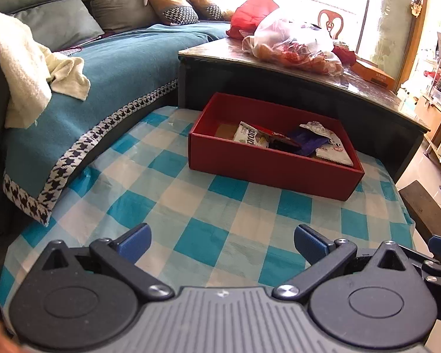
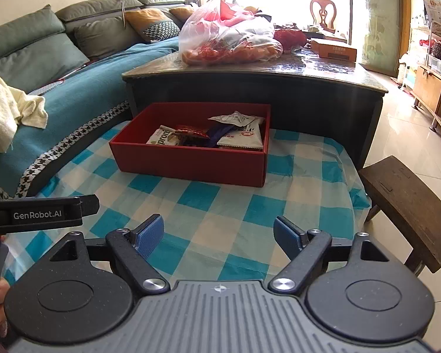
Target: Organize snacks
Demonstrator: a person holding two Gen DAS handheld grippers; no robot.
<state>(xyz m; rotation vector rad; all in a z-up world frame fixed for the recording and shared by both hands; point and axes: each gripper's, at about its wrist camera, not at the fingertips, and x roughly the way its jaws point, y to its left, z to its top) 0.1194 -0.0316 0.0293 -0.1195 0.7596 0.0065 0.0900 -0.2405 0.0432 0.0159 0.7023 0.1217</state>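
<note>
Hovering over blue-checked tablecloth (image 1: 214,206): left gripper (image 1: 222,242) and right gripper (image 2: 219,235) wide apart, empty; snack packets (image 2: 208,135), perhaps five, in red cardboard box (image 2: 191,161).

Your two wrist cameras sit low and side by side over the checked cloth (image 1: 191,206), both facing the red box (image 1: 273,167) ahead.

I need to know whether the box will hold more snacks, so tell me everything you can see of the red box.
The red box is an open, lidless rectangular tray with low straight walls, matte like cardboard, red inside and out. It sits flat on the blue-and-white checked cloth, its far side close to the dark coffee table. Several snack packets lie loosely piled toward its right end; the left end shows bare floor. Neither hand-held gripper touches it.
</note>
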